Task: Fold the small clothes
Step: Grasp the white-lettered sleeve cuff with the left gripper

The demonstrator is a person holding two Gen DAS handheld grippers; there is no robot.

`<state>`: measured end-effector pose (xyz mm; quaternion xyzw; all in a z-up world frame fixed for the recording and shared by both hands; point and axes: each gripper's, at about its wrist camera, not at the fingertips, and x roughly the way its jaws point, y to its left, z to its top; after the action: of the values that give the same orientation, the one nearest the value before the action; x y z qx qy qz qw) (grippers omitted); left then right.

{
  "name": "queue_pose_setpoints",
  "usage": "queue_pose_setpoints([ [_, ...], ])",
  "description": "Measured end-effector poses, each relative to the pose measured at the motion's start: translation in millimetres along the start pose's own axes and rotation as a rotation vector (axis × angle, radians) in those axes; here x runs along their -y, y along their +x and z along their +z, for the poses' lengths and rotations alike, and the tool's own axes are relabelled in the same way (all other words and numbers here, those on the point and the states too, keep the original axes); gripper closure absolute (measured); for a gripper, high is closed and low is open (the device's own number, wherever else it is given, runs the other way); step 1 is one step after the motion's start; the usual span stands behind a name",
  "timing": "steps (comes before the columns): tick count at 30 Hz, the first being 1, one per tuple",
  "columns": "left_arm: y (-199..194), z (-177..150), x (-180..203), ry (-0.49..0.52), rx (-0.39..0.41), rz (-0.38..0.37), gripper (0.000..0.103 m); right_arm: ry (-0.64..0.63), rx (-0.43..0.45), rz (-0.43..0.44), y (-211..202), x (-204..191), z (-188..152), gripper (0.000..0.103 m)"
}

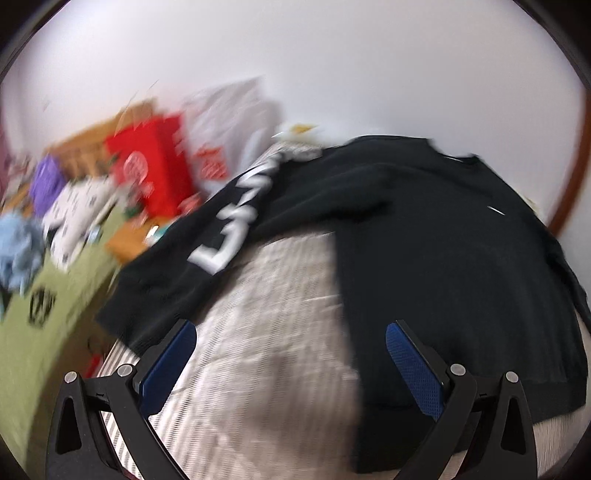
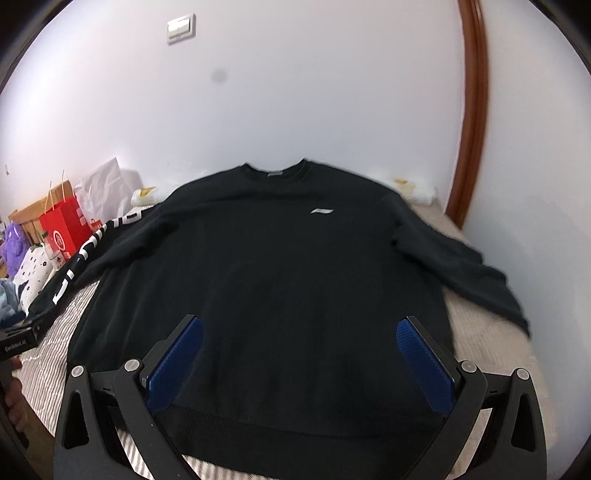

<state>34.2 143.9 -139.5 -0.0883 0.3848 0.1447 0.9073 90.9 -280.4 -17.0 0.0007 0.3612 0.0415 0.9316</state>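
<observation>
Mostly the right wrist view is filled by a black sweatshirt, which lies flat, front side up, on a bed with a grey-white striped cover. Its collar points to the white wall, its hem is nearest to the camera. Both sleeves are spread out to the sides; the left sleeve carries big white letters, the right sleeve is plain. A small white logo sits on the chest.

The left wrist view is strongly blurred. It shows the lettered sleeve running diagonal over the bed cover, w/ the body of the sweatshirt to the right.

Right gripper hovers over the lower part of the sweatshirt, jaws wide apart, blue pads holding nothing. Left gripper is also spread wide & empty, above the bare cover between sleeve and body. In the right wrist view, part of the left gripper is visible at the left edge, near the sleeve cuff.

Beside the bed, at left: a red paper bag, a purple plush toy, a white dotted cloth item. A wall switch and a brown wooden frame are on the wall.
</observation>
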Motion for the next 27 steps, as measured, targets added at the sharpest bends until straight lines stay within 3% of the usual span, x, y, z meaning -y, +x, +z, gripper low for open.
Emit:
queue_pose_setpoints([
  [8, 27.6, -3.1, -71.3, -0.166, -0.04, 0.125, 0.001, -0.037, -0.078, 0.05, 49.8, -34.0, 1.6, 0.0],
  [13, 67.6, -2.0, -74.2, -0.154, -0.132, 0.147, 0.005, -0.055, -0.103, 0.051, 61.6, -39.0, 0.9, 0.0],
  [18, 78.7, 10.1, -66.3, -0.07, -0.105, 0.206, 0.008, -0.035, -0.119, 0.019, 62.2, -15.3, -5.6, 0.0],
  [20, 81.0, 14.9, -64.3, -0.06, -0.097, 0.224, 0.022, -0.01, -0.136, 0.005, 64.4, -4.0, -8.6, 0.0],
  [21, 81.2, 17.2, -62.0, -0.053, -0.092, 0.237, 0.035, 0.004, -0.143, -0.007, 66.2, 1.8, -9.9, 0.0],
  [22, 81.8, 20.0, -59.6, -0.039, -0.089, 0.254, 0.058, 0.011, -0.146, -0.013, 66.6, 5.1, -10.9, 0.0],
  [23, 81.4, 24.4, -55.4, -0.013, -0.087, 0.286, 0.067, 0.023, -0.148, -0.019, 67.4, 9.5, -11.2, 0.0],
  [25, 79.1, 33.0, -54.7, -0.029, -0.089, 0.252, 0.089, 0.042, -0.148, -0.02, 67.5, 16.0, -10.2, 0.0],
  [27, 74.1, 42.4, -56.1, -0.064, -0.084, 0.205, 0.09, 0.052, -0.148, -0.016, 67.5, 21.8, -6.4, 0.0],
])
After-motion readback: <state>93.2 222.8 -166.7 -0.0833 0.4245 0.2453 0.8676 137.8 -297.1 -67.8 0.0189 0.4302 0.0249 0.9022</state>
